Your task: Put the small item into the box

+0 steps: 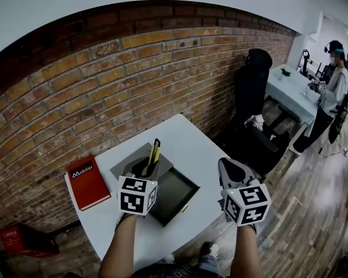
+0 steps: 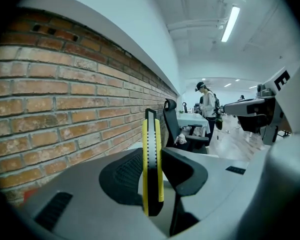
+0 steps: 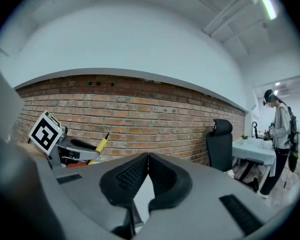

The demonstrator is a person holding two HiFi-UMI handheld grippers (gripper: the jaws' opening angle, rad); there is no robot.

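Knife [image 1: 156, 150] in left tool [image 1: 147, 168], by box [image 1: 180, 194] edge — right tool [image 1: 232, 170] closed.

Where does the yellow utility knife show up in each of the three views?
Head view: the utility knife sticks up from the left gripper, near centre.
Left gripper view: dead centre, clamped upright between the fingers.
Right gripper view: far left, only its yellow tip showing.
Shared landmark: the black office chair by the brick wall.
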